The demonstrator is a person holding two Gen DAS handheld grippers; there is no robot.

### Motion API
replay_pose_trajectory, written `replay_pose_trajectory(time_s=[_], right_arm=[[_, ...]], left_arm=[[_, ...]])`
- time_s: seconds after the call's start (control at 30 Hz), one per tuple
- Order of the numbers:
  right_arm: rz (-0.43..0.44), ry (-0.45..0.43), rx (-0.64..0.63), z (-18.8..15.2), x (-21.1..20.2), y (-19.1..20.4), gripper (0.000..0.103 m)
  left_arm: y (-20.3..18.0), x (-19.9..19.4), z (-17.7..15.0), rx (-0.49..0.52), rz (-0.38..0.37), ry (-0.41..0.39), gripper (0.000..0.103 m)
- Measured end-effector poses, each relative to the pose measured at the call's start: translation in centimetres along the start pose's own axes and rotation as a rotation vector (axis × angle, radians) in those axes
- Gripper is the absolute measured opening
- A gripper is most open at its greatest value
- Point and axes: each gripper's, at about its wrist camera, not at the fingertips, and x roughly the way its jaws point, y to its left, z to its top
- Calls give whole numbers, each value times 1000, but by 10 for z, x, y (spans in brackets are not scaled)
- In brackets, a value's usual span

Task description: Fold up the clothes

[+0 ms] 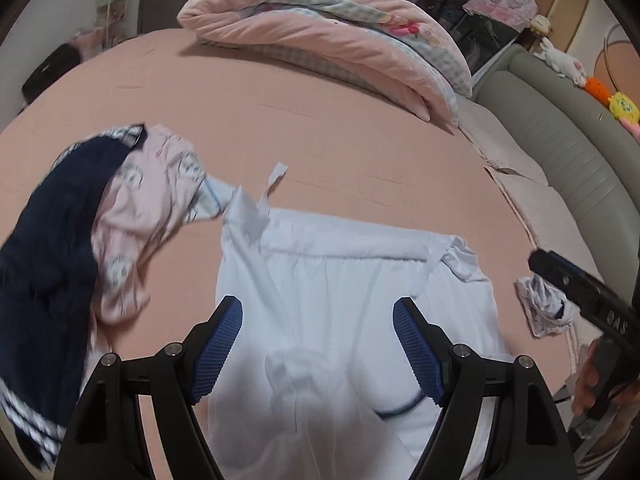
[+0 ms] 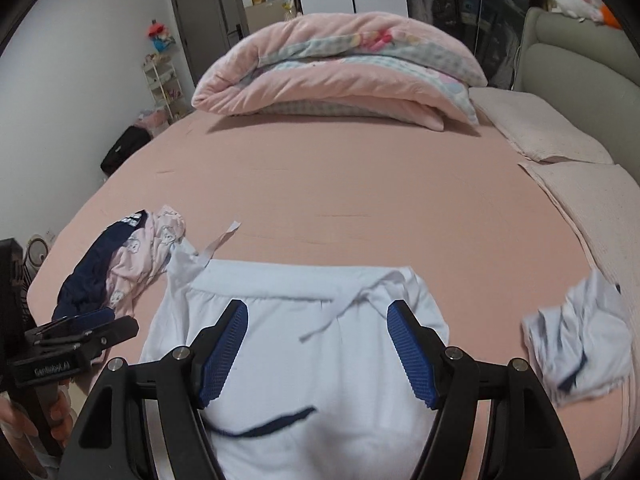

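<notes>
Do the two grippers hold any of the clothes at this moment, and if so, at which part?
Nothing is held. The left gripper and the right gripper both have open jaws above the white garment, and no cloth is between them.

Pink-sheeted bed (image 2: 340, 184). White garment (image 2: 320, 360) flat under both tools; navy-and-pink clothes heap (image 2: 120, 268) to their left, small crumpled white piece (image 2: 580, 344) to their right, folded pink quilt (image 2: 340, 76) far ahead.

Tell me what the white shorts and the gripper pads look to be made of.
White shorts: soft matte knit, probably cotton jersey; it creases loosely and has a drawstring. Pads: blue, likely rubber or moulded plastic, with a fine ridged grid texture.
</notes>
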Motion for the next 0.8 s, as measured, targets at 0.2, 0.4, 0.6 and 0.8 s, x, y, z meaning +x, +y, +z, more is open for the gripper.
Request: replay_pose_trajectory(time_s=[0.2,0.4,0.6,0.8], right_arm=[[60,143,127,14,55,-19,72],[118,266,225,-2,97,-30,72],[177,333,306,-11,120,-41,72],[303,362,488,-18,139,-65,72]], left_arm=[[1,23,10,37,34,60,77],[4,37,16,81,114,131,77],[3,57,38,120,110,184,77],[4,90,75,103,137,208,77]])
